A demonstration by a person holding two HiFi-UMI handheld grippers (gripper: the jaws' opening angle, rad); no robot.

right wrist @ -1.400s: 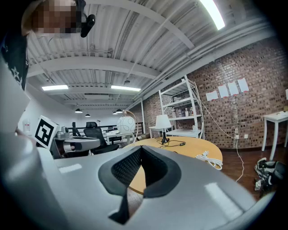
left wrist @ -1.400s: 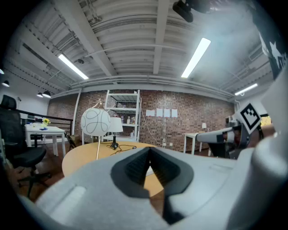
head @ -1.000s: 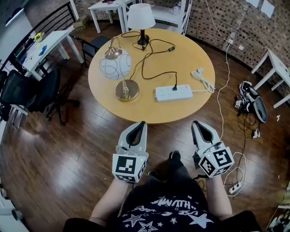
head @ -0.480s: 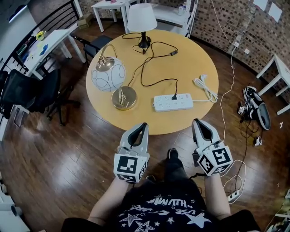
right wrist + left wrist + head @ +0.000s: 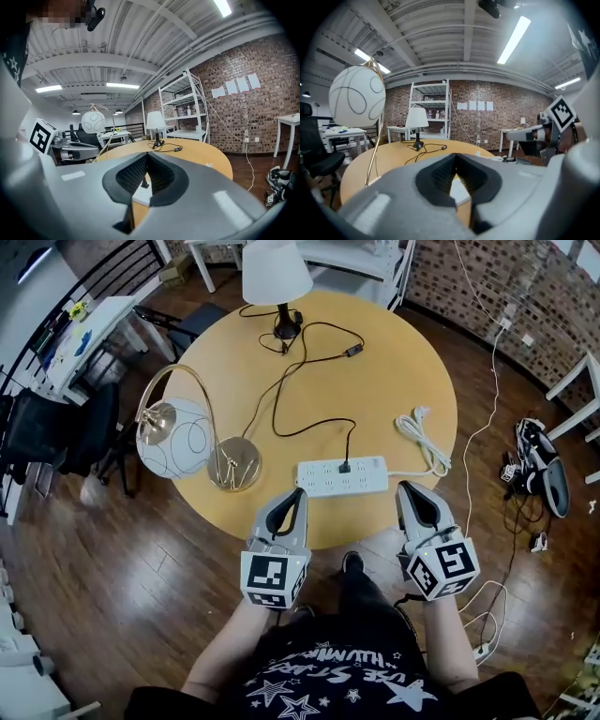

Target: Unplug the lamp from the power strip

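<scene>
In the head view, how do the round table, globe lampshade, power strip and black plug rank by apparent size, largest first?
1. round table
2. globe lampshade; it hangs nearer the camera, so this place is unsure
3. power strip
4. black plug

Bright, even light falls from ceiling tubes (image 5: 513, 40); the glossy floor (image 5: 141, 587) carries pale glare. Shadows are soft. Every view bulges; both gripper views darken at the corners. Up close, the left claw (image 5: 455, 155) and right claw (image 5: 146, 155) blur.

No legible text, shirt print (image 5: 328, 657) too warped (upside down)
</scene>
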